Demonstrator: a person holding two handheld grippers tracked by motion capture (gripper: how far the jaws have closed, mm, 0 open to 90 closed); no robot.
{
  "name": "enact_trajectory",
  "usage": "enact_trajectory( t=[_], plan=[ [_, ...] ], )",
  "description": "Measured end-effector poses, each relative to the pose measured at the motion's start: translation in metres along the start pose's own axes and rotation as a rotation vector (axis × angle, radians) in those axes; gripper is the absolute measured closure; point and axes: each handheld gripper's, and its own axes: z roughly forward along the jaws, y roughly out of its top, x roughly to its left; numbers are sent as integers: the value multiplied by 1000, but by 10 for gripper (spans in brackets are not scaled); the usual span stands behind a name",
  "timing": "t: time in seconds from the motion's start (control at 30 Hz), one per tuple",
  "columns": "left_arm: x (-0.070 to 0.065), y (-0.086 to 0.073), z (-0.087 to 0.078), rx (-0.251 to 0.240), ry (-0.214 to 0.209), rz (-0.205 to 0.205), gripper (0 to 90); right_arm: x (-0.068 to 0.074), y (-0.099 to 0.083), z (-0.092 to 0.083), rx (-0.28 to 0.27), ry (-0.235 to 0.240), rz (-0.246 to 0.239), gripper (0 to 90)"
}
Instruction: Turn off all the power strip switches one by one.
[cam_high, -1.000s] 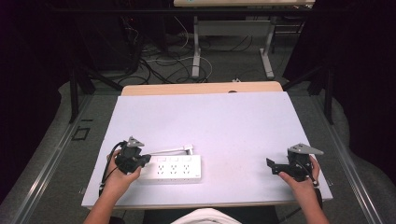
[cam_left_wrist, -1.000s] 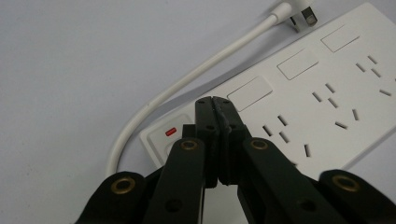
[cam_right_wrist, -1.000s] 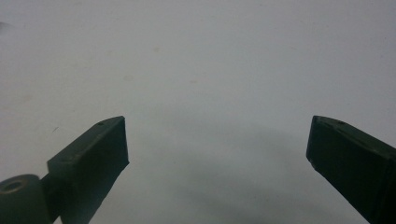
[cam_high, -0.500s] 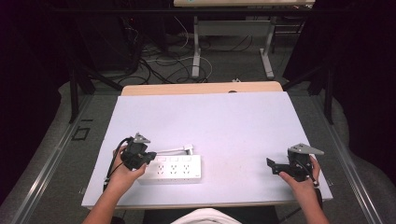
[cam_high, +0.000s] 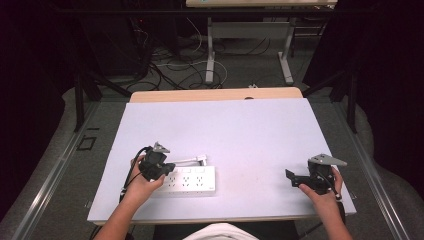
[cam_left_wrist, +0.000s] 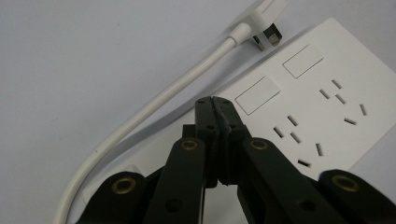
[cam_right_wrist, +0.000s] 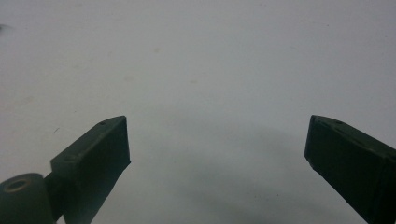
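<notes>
The white bench (cam_high: 250, 130) carries a white power strip (cam_high: 192, 181) near its left front edge, its cord (cam_left_wrist: 154, 102) curving to a plug (cam_left_wrist: 264, 18) just beyond. The left claw (cam_left_wrist: 215, 100) is clenched on nothing, tips over the strip's left end. The right claw (cam_right_wrist: 217, 140) hovers released over bare bench at the right, well apart.

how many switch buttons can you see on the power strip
2 show on the power strip, side by side along its edge nearest the plug, just beyond the left gripper; its black jaws may hide more.
</notes>
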Motion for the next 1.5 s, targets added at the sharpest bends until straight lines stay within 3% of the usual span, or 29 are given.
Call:
enact_trajectory(
  t=[0.43, 0.77, 1.43, 1.5],
  plan=[
    [-4, 4, 8, 13, -11, 19, 898, 1, 0, 1, 1, -4, -23, 61],
    [-3, 1, 11, 14, -14, -3, 898, 1, -1, 1, 8, 0, -19, 61],
    [-3, 0, 13, 8, -20, -9, 900, 1, -1, 2, 9, -1, -28, 61],
    [-3, 1, 15, 4, -59, -6, 900, 1, -1, 2, 9, -1, -29, 61]
  ],
)
